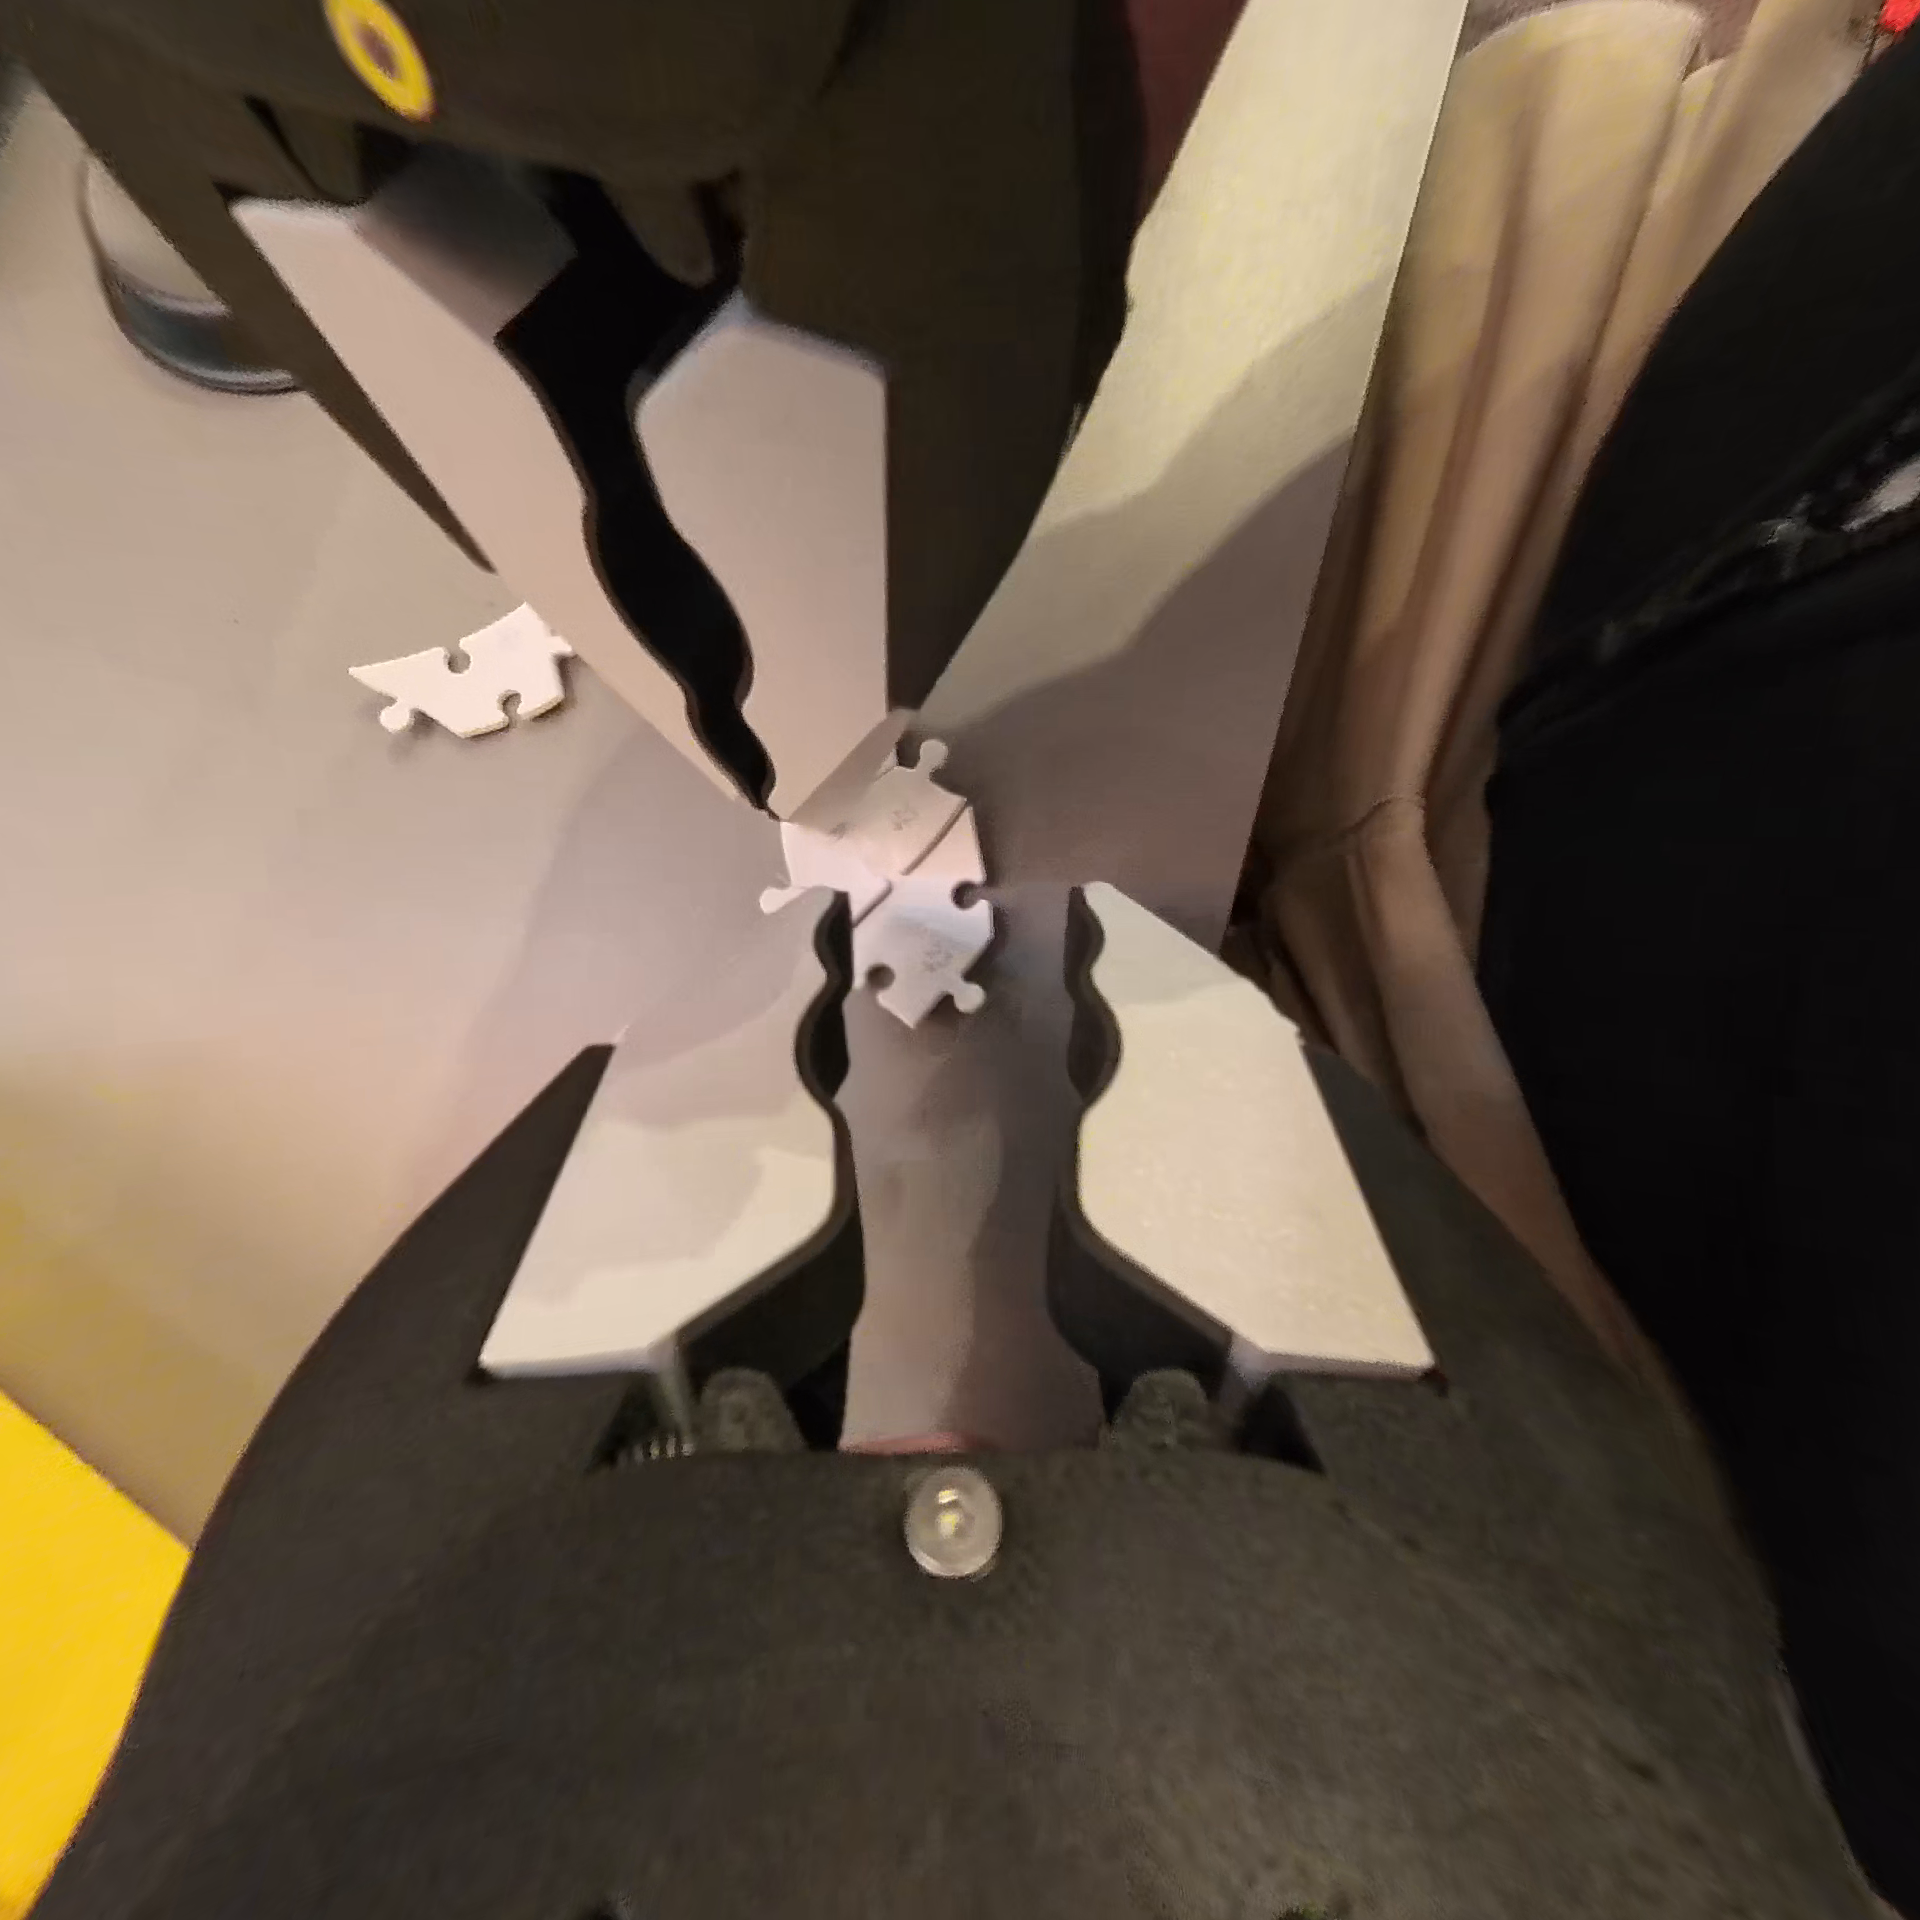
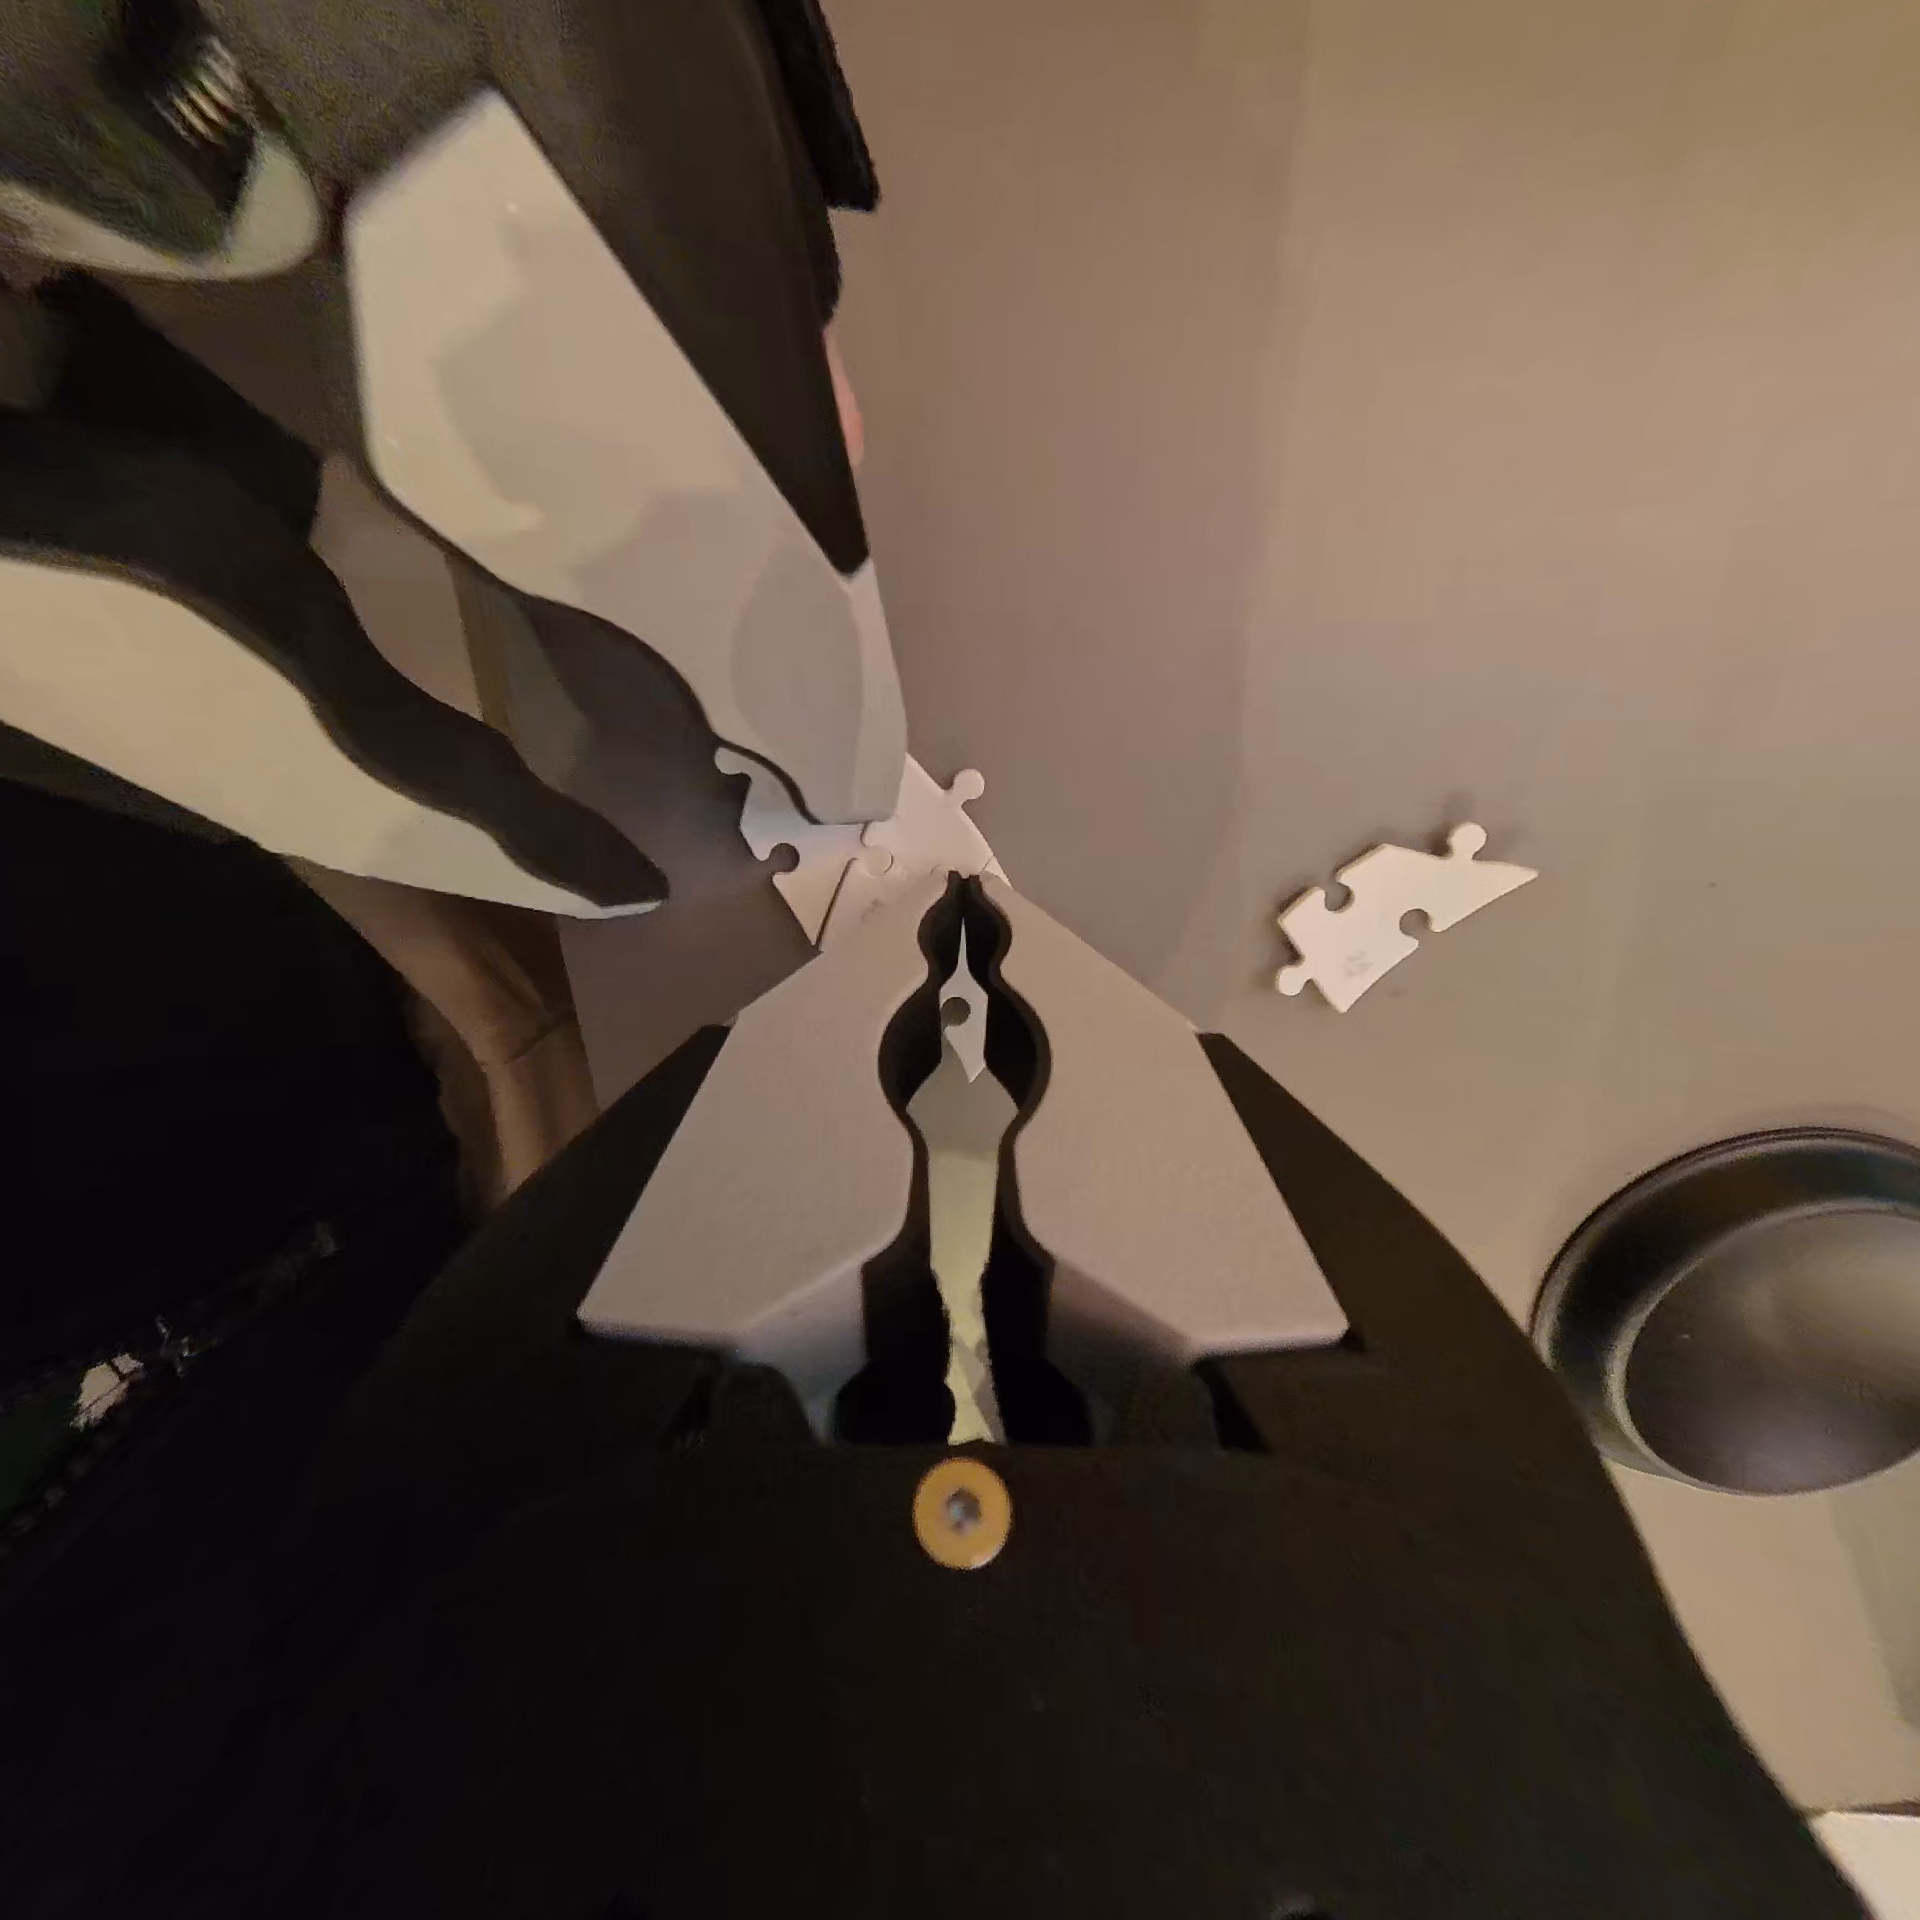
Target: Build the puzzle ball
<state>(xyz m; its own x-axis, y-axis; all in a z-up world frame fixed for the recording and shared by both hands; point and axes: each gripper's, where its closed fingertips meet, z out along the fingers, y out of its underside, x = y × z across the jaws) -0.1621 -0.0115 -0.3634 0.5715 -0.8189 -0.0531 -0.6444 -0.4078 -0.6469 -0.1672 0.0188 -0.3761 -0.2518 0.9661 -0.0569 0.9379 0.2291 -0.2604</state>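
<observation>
A small cluster of joined white puzzle pieces [image 1: 928, 940] is held above the grey table [image 1: 208, 883]. My right gripper [image 2: 961, 883] is shut on the cluster's edge; part of a white piece [image 2: 961, 1023] shows between its fingers. In the left wrist view the right gripper [image 1: 769, 805] comes in from the upper left, its tips pinched on the cluster. My left gripper [image 1: 956, 909] is open, with its fingers on either side of the cluster's lower piece and a clear gap on the right. It also shows in the right wrist view [image 2: 758, 852], spread around the pieces [image 2: 925, 821].
One loose white puzzle piece [image 1: 468, 691] [image 2: 1382, 925] lies flat on the table. A dark round dish [image 2: 1745, 1309] [image 1: 177, 332] stands farther off. A yellow object [image 1: 62, 1538] sits at the lower left. A person's beige and black clothing [image 1: 1507, 623] is close on one side. It is some 15 centimeters from my right tips to the dark round dish [image 2: 1745, 1309].
</observation>
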